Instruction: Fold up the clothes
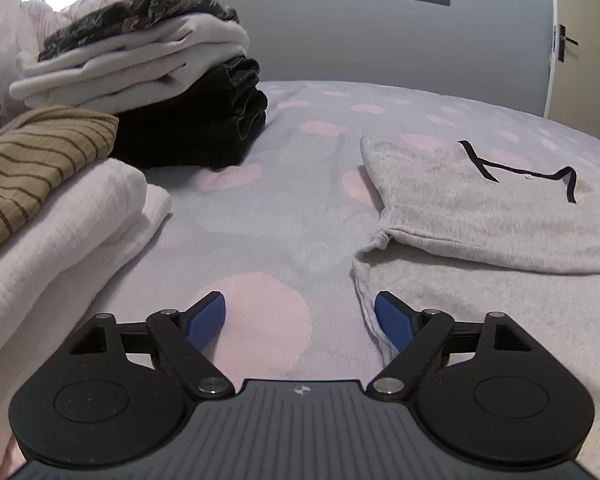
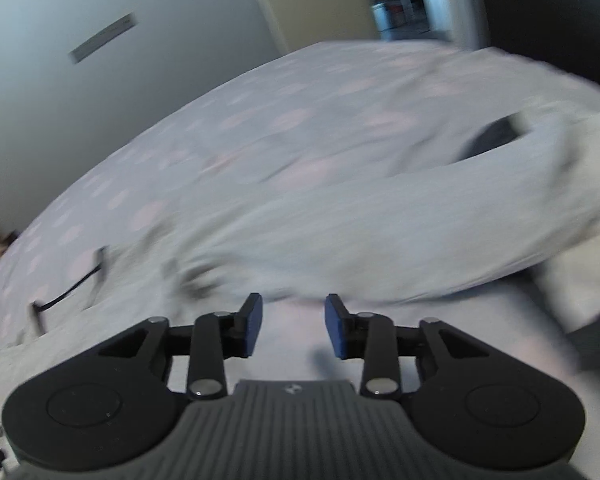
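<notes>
A light grey top [image 1: 480,216] with black neck trim lies on the bed at the right of the left wrist view, one sleeve folded over its body. My left gripper [image 1: 300,314] is open and empty, low over the bed, its right finger at the garment's left edge. In the right wrist view the same grey top [image 2: 360,224] is blurred, spread ahead with a sleeve reaching to the right. My right gripper [image 2: 294,322] is open and empty just in front of the garment's near edge.
The bed cover [image 1: 260,208] is grey with pink spots. At the left stand folded piles: a white cloth [image 1: 60,248] under a striped olive top [image 1: 32,164], and a black, white and patterned stack [image 1: 160,80]. A wall and door [image 1: 580,40] lie behind.
</notes>
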